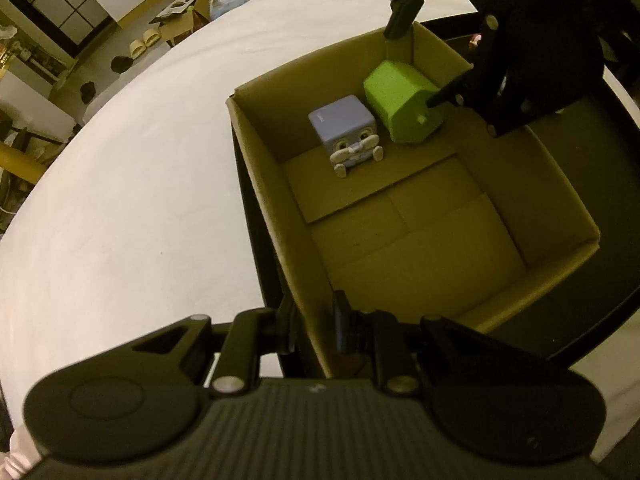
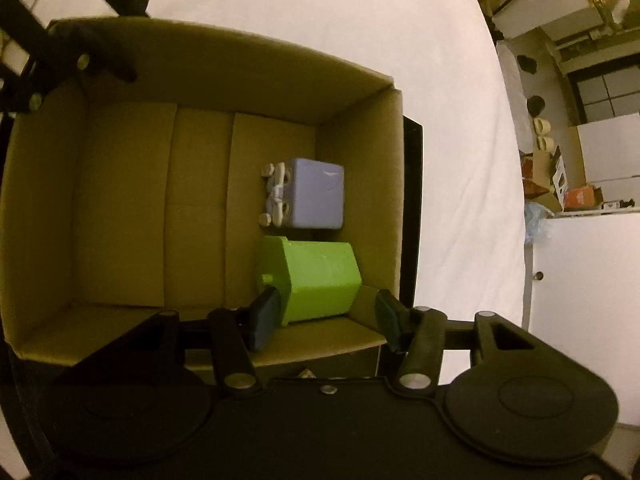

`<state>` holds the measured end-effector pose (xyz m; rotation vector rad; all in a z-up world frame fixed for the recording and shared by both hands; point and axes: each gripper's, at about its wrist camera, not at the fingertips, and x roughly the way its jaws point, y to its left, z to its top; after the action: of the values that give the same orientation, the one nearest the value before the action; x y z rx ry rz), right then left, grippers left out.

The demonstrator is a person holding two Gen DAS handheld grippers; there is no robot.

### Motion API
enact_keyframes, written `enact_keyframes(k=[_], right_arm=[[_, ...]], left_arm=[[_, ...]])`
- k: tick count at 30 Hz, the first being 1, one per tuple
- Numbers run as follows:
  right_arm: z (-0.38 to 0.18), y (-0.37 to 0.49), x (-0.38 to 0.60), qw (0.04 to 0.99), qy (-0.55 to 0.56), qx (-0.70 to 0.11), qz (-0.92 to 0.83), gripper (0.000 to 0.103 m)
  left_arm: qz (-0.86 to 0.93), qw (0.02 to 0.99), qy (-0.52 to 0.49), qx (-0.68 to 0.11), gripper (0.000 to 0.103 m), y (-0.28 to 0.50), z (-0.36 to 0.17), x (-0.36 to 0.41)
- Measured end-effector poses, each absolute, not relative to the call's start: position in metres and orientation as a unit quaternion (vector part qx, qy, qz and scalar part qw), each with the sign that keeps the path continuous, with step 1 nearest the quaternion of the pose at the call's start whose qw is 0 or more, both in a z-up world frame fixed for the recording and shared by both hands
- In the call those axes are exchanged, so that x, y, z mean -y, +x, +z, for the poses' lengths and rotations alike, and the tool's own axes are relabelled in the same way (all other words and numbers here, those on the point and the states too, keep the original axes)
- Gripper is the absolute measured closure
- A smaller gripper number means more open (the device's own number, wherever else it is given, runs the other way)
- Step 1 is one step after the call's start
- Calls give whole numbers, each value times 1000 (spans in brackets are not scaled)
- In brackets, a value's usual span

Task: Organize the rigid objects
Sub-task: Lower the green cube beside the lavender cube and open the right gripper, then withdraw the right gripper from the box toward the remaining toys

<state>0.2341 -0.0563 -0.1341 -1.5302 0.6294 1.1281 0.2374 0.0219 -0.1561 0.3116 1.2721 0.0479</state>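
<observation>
An open cardboard box (image 1: 568,204) (image 2: 40,184) holds a purple cube toy with a cartoon face (image 1: 346,136) (image 2: 310,200) and a green hexagonal block (image 1: 402,102) (image 2: 316,284), side by side near one wall. My right gripper (image 2: 324,320) is open, its fingers on either side of the green block's near end, not squeezing it; it shows in the left wrist view (image 1: 416,56) above the block. My left gripper (image 1: 316,328) straddles the box's near wall, its jaws close on the cardboard.
The box stands on a dark tray (image 1: 256,216) (image 2: 412,216) on a white table (image 1: 120,200) (image 2: 440,80). Room clutter with boxes and cabinets lies beyond the table edge (image 1: 176,12) (image 2: 580,192).
</observation>
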Motion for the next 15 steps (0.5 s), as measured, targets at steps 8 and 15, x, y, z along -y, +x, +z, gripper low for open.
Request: enact_keyframes(k=[8, 15], right_arm=[[-126, 241, 60, 556, -628, -275, 469, 49], [-113, 248, 65, 579, -601, -271, 481, 45]], left_arm=[[22, 792, 143, -593, 86, 238, -156, -22], [22, 792, 146, -592, 86, 238, -157, -21]])
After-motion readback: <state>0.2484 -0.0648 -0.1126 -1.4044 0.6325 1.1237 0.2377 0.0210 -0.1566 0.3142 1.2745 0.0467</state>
